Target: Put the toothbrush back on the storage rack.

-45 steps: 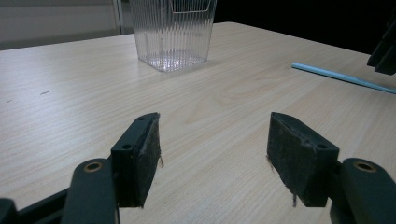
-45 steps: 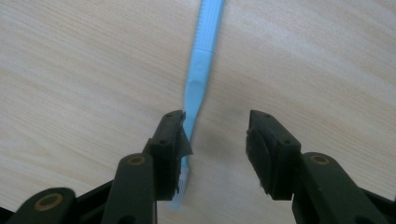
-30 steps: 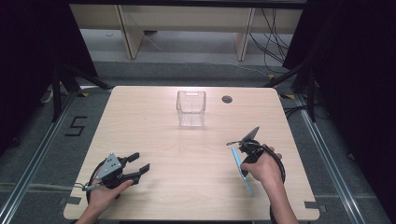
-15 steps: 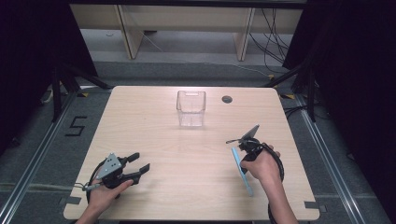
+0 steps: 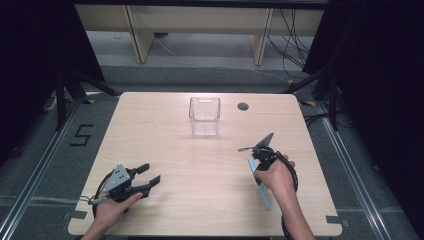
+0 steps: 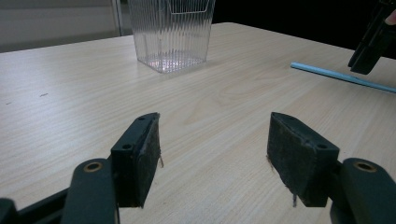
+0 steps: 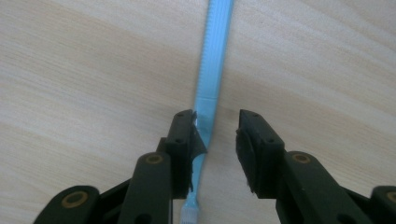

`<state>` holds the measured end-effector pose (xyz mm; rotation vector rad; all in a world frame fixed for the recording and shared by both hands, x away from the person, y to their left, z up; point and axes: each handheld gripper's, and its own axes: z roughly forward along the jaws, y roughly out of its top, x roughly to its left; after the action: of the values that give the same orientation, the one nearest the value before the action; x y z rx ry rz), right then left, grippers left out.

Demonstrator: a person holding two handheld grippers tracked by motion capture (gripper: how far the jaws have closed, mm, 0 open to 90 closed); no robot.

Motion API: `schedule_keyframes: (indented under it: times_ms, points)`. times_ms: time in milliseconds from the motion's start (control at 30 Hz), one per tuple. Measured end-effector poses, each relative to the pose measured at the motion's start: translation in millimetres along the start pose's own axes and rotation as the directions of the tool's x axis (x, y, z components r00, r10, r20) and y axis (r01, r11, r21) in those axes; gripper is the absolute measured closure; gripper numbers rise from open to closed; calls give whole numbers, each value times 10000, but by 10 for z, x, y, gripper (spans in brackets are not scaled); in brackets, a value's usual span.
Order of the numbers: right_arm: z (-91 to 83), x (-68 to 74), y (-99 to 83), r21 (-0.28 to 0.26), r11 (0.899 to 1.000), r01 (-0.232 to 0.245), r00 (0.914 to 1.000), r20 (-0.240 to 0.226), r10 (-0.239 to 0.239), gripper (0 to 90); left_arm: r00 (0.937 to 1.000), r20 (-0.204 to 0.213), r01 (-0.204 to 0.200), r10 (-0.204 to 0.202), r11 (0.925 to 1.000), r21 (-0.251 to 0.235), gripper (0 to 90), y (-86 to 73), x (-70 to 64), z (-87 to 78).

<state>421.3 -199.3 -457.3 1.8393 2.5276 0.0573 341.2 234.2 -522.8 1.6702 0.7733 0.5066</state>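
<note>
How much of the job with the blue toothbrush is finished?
Hardly any yet. The blue toothbrush lies flat on the table, and the clear container looks empty. Right now the right tool is open, lowered around the toothbrush's neck, one pad against it, not closed. The left tool waits open above bare wood. Left to do: squeeze, lift, and probably carry it to the container.

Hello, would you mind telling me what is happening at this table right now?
A person is working with a hand-held gripper in each hand. The right gripper is lowered over a light blue toothbrush lying flat on the wooden table, its jaws open on either side of the handle and not yet closed on it. The left gripper rests open near the table's front left, holding nothing. A clear plastic container stands empty toward the far side.
</note>
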Motion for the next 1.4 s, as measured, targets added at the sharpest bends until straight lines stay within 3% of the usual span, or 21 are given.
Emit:
schedule_keyframes:
  times_ms: [33, 200, 267, 867, 967, 1067, 1100, 1200, 1267, 1300, 1367, 1400]
  points:
    - [3, -4, 15, 231, 9997, -7, 10000, -6, 8, 674, 10000, -1, 11, -11, 10000, 0, 340, 0, 0, 0]
    - [64, 19, 36, 219, 9997, -118, 9999, 85, 116, 672, 10000, 0, -10, 10, 10000, 2, 338, 0, -1, 0]
    - [82, 24, 47, 454, 9989, -137, 9999, -3, 137, 671, 10000, -7, -23, 23, 10000, -5, 338, 0, -2, 0]
    - [174, 91, 44, 392, 9992, -67, 9996, 288, 56, 771, 10000, 8, -38, 38, 10000, 2, 338, 1, -5, 5]
    - [156, 84, 51, 537, 9984, 203, 9994, 260, -217, 789, 10000, 17, -59, 59, 10000, 6, 338, 1, -7, 2]
    - [163, 95, 40, 247, 9986, 473, 9984, 307, -480, 792, 10000, 30, -48, 48, 10000, -2, 336, 1, -7, 1]
    - [167, 85, 27, 153, 9965, 817, 9965, 159, -819, 792, 10000, 56, -74, 74, 10000, 4, 334, 1, -7, 2]
    - [164, 78, 11, 169, 9936, 1114, 9937, 66, -1115, 792, 9997, 116, -202, 202, 9998, 7, 331, 2, -10, 7]
    - [152, 66, -11, -6, 9832, 1825, 9832, -45, -1825, 792, 9994, 148, -321, 320, 9995, 73, 331, 10, -19, 8]
    - [134, 72, -29, -22, 9697, 2444, 9696, -136, -2444, 792, 9990, 241, -366, 367, 9993, -38, 331, 17, -22, 16]
    - [129, 83, -44, -156, 9649, 2622, 9648, -184, -2625, 792, 9983, 293, -501, 500, 9987, 18, 332, 48, -37, 0]
    - [121, 103, -67, -212, 9482, 3169, 9479, -270, -3174, 792, 9977, 401, -533, 537, 9985, -105, 332, 55, -39, 6]
